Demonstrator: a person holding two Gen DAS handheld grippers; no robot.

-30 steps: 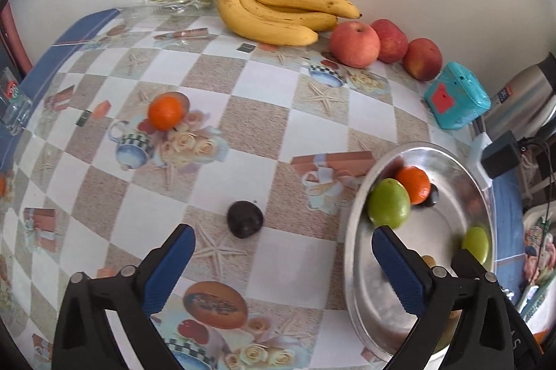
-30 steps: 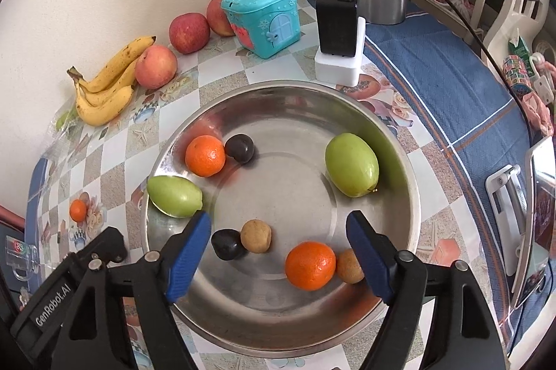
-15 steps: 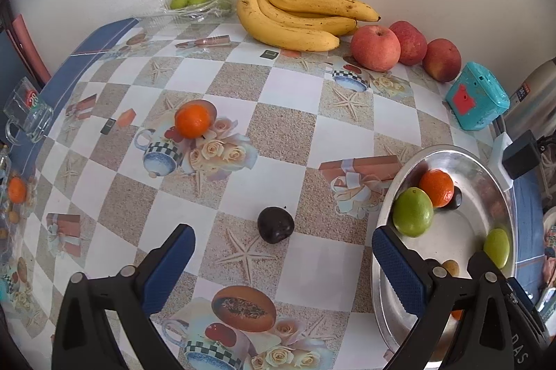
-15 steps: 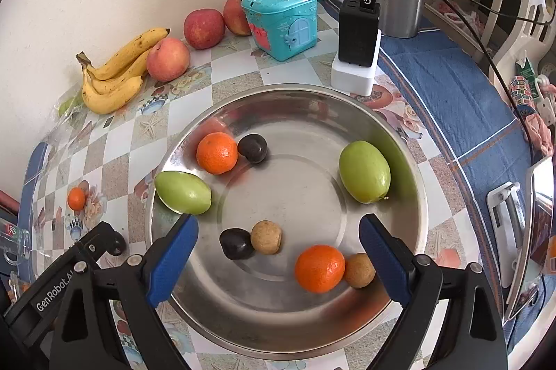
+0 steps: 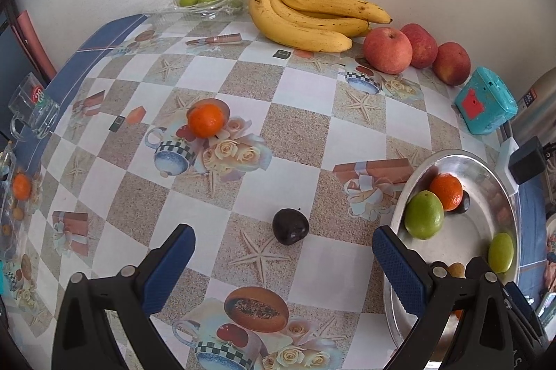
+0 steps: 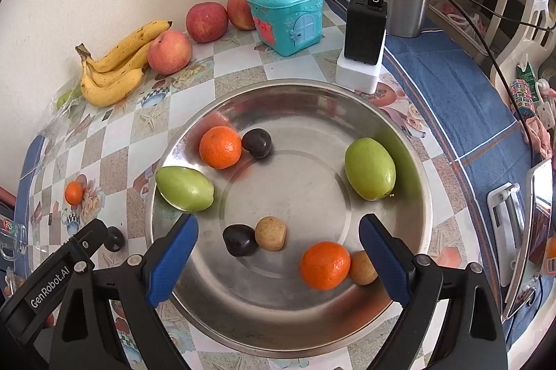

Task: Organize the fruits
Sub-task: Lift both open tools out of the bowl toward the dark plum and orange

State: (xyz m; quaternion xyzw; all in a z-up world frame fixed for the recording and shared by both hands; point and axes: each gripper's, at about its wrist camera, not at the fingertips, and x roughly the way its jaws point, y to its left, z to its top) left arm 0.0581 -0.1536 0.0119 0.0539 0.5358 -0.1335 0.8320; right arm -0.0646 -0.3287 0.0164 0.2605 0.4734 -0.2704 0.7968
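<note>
**Steel bowl half filled, one dark plum loose on the cloth**

Left wrist view: the steel bowl (image 5: 500, 175) at 4 o'clock is cut off by the frame edge and partly covered by the left gripper's (image 5: 283, 260) right finger, so only part of its contents shows: a green fruit (image 5: 424, 214), an orange (image 5: 446, 191) with a dark fruit half hidden behind it, and a second green fruit (image 5: 501, 252). A brownish fruit just above the finger is too hidden to name. The gripper hangs above the checked tablecloth (image 5: 305, 99), fingers spread wide and holding nothing. The dark plum (image 5: 290, 226) lies on the cloth just ahead, between the fingertips' lines. A loose orange (image 5: 205, 120) sits at 10 o'clock; bananas (image 5: 312, 19) and apples (image 5: 387, 50) line the wall at 12 to 2 o'clock.

Right wrist view: the right gripper (image 6: 278, 252) is tilted down over the bowl (image 6: 312, 99), fingers wide apart and empty. Its right finger covers part of a brown fruit (image 6: 361, 269) beside an orange (image 6: 325, 265). At 8 o'clock the left gripper's body hides most of the plum (image 6: 116, 238) on the cloth.
</note>
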